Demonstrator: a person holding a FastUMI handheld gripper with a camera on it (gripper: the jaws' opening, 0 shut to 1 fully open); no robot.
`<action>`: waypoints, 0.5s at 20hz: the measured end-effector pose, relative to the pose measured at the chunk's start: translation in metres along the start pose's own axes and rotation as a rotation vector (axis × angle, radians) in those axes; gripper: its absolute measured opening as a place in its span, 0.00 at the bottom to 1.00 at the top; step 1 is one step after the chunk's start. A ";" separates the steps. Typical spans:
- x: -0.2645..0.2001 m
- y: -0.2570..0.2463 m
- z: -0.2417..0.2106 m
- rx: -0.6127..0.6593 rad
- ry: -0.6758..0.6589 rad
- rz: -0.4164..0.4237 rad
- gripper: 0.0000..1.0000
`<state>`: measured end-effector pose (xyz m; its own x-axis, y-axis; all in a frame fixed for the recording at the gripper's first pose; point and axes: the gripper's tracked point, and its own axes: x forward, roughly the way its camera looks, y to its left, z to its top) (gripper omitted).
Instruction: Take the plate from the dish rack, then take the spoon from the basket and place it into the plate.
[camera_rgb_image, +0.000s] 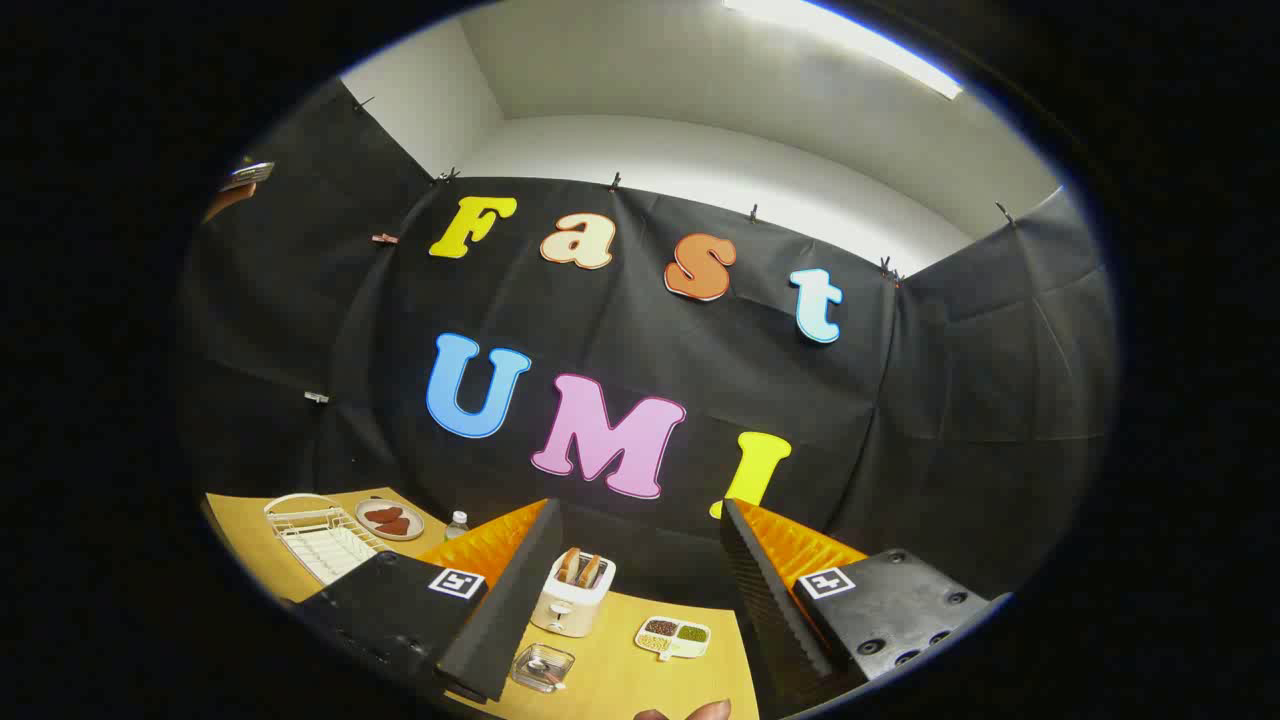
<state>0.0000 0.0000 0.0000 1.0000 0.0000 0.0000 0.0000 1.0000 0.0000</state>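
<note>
A: My gripper (640, 600) hangs wide open, gripping nothing, above the table (610, 680).
B: The plate (389, 520)?
A: Far left, beside the dish rack (318, 540). Spoon (I think) in the clear basket (543, 668), near.

Light source: one long ceiling strip light (845, 45), overexposed to plain white, with glare spreading over the pale ceiling beside it. Upper walls evenly bright. Dark cloth wall absorbs light; only faint sheen along its folds. Bench (620, 660) moderately lit, warm tone, soft shadows beside the toaster (572, 592). Strong fisheye curvature: wall lines and bench edge bow, picture darkens toward its rim. Tool (640, 600) fingers close to the lens, spread apart, slightly soft. Small bench items low in detail.
</note>
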 end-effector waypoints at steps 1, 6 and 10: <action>0.000 0.000 0.000 0.001 0.002 0.002 0.98; -0.002 -0.001 0.002 -0.011 0.006 0.002 0.97; -0.007 -0.005 0.002 -0.012 0.009 -0.003 0.97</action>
<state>-0.0067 -0.0049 0.0021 1.0000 -0.0027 -0.0094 0.0026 0.9999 -0.0124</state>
